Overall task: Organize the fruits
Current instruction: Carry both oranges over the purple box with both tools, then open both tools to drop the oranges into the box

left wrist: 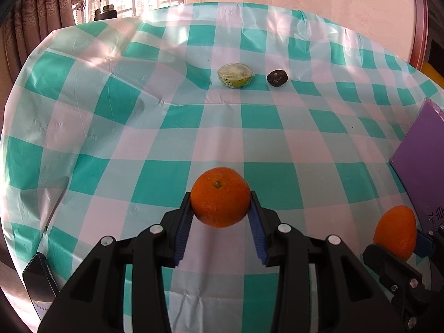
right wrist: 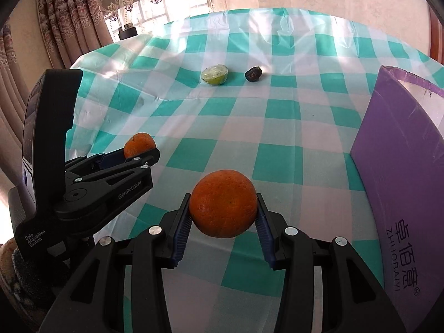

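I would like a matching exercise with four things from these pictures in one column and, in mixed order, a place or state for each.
Things:
1. stemmed orange
2. halved green fruit
3. dark fruit
4. purple box

Places or states:
a. stands at the right edge of the table
b. clamped in the left gripper
c. lies cut face up, far side
d. lies just right of the green one

Pairs: 1-b, 2-c, 3-d, 4-a

The purple box [right wrist: 399,172] bore "ZHUORAIYI" with Chinese characters and an ® mark. The left gripper [right wrist: 138,152] read "GenRobot.AI" on its arm and "Data Acquisition System" on its body.
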{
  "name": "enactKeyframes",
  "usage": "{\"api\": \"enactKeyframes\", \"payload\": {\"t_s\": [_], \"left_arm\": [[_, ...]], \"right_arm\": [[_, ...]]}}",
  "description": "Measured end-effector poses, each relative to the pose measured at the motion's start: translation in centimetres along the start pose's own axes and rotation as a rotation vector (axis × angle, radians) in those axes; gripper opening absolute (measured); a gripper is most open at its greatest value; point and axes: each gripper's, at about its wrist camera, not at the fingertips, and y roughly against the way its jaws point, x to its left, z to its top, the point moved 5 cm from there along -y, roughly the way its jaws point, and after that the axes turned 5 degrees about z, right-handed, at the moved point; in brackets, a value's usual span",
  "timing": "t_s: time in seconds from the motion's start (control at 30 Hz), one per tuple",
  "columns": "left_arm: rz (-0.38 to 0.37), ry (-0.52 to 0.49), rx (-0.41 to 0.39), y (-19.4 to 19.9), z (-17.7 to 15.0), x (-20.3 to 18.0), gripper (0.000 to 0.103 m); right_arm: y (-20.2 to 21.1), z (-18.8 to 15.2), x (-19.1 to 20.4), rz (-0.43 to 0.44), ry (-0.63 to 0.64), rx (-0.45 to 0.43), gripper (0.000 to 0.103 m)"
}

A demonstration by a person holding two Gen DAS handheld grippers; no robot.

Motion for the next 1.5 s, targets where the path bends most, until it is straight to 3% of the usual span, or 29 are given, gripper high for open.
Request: {"api": "enactKeyframes", "payload": {"t_s": [0.23, 0.4, 0.8, 0.97, 1.1, 1.17, 1.23, 1.3, 1.4, 1.5], "left_arm": [[-0.023, -0.076, -0.155, 4.7, 3.3, -3.5, 0.039], [-0.084, -0.127, -0.217, 7.4, 4.9, -7.1, 0.039], [-0.234, -0.285, -0.281, 10.8, 5.5, -16.5, 0.039], [-0.309, -0.395, -0.299, 12.1, 4.8, -20.7, 0.04], [-0.384, -0.505, -0.228, 11.8, 4.1, -24.6, 0.04], [-0.377, -0.53, -0.218, 11.6, 4.2, -26.0, 0.04], [-0.423, -0.565, -0.175, 11.5, 4.3, -27.5, 0.04], [-0.424, -0.605, -0.18, 11.8, 4.4, -28.9, 0.04], [-0.458, -0.667, -0.181, 12.3, 4.3, -31.0, 0.04], [-0.505, -0.698, -0.111, 11.4, 3.9, -32.7, 0.04]], "right_arm": [[6.3, 1.9, -1.3, 0.019, -0.036, -0.142, 0.044], [10.9, 3.1, -2.9, -0.005, -0.065, -0.241, 0.044], [17.5, 2.2, -10.7, -0.268, -0.148, -0.323, 0.044], [18.4, 0.5, -15.7, -0.357, -0.255, -0.261, 0.044], [17.5, -1.3, -19.0, -0.417, -0.321, -0.146, 0.044], [17.1, -1.7, -19.6, -0.399, -0.342, -0.106, 0.044], [16.8, -1.6, -19.8, -0.44, -0.311, -0.062, 0.044], [17.0, -1.6, -20.0, -0.494, -0.284, -0.034, 0.044], [16.9, -2.2, -20.8, -0.493, -0.29, 0.019, 0.044], [16.8, -2.9, -21.2, -0.496, -0.297, 0.054, 0.044]]}}
